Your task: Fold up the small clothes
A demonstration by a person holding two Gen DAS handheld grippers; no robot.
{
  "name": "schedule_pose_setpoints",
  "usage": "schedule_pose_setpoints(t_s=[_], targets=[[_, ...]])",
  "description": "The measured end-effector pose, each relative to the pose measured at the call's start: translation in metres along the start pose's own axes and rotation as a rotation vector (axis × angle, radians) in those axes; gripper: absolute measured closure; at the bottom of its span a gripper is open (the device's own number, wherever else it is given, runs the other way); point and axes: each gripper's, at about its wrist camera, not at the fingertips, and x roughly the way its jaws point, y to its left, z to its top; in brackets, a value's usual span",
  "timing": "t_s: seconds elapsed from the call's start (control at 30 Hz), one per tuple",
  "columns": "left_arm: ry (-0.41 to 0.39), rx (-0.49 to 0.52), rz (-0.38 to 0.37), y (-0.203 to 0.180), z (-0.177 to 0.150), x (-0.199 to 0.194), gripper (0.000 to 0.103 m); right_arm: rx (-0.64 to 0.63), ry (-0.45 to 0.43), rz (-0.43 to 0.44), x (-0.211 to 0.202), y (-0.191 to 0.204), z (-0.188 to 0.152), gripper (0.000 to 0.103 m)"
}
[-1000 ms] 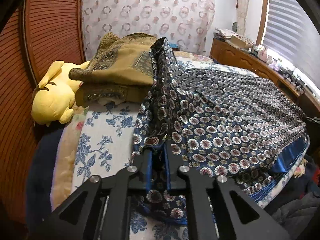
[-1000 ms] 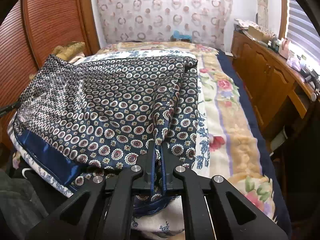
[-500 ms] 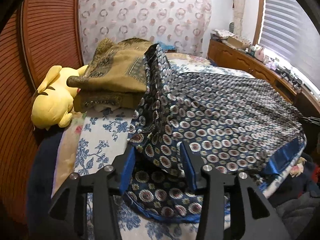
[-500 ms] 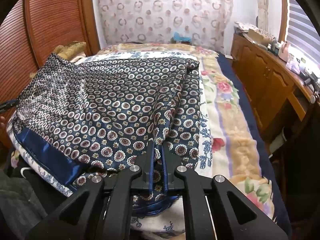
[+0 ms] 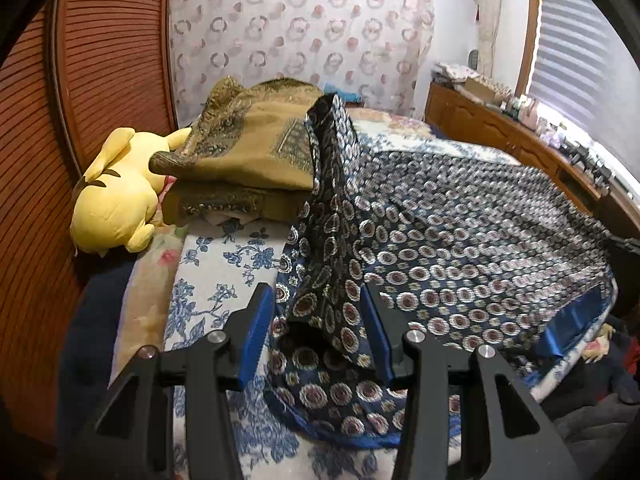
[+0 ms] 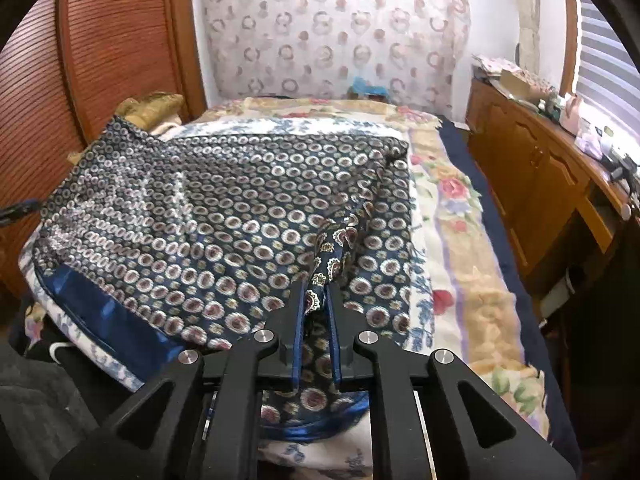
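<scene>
Jaws of the left gripper (image 5: 320, 320) stand apart around a loose fold of the navy circle-patterned silky garment (image 5: 460, 248); the right gripper (image 6: 318, 300) is opening, fabric between its pads. One fold lies across the floral bed (image 6: 460, 280); more folding remains.

Bed (image 6: 472, 288) with floral cover, clothes on top.
Navy patterned garment (image 6: 208, 216) spread flat over the left and middle of the bed, satin hem at the near edge. Folded olive-gold textile (image 5: 248, 152) and yellow plush toy (image 5: 114, 196) at the far left, beside the wooden wall.
</scene>
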Motion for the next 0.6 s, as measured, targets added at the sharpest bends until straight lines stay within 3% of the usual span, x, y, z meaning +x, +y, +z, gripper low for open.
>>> schedule_pose_setpoints(t_s=[0.2,0.37,0.6], targets=[[0.031,0.009,0.019,0.001,0.003,0.021,0.059,-0.017,-0.028,0.010,-0.004,0.010,0.009,0.088],[0.045,0.005,0.027,0.005,0.005,0.031,0.059,-0.016,-0.052,0.004,-0.007,0.018,0.017,0.067],[0.073,-0.019,0.024,0.012,0.003,0.046,0.059,-0.024,-0.063,0.024,0.002,0.039,0.024,0.052]])
